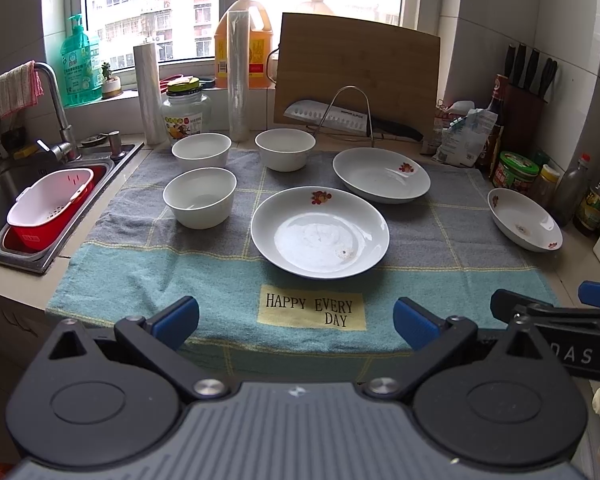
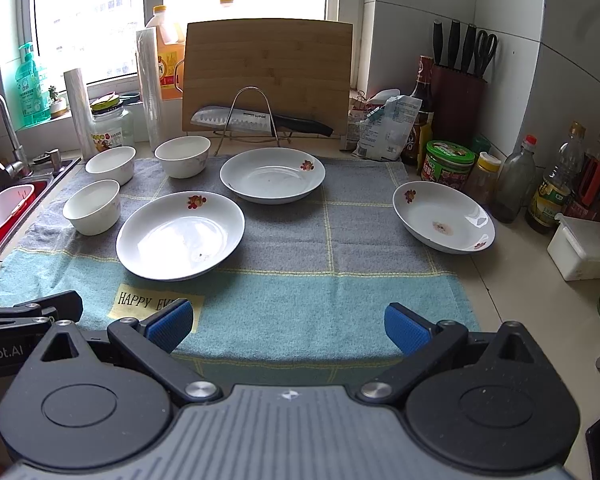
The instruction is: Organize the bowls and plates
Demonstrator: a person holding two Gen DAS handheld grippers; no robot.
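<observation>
Three plates [image 1: 320, 232] and three bowls [image 1: 200, 198] sit upright, mouths up, apart on the worktop's cloth [image 1: 140, 264]; left tool [image 1: 296, 322] and right tool [image 2: 288, 326] both released, empty, at the near edge.

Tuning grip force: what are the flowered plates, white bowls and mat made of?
Flowered plates: likely glazed ceramic, with glossy window glare and a printed flower. White bowls: probably the same, smooth and shiny. Mat: woven cloth, matte checked towel texture.
</observation>
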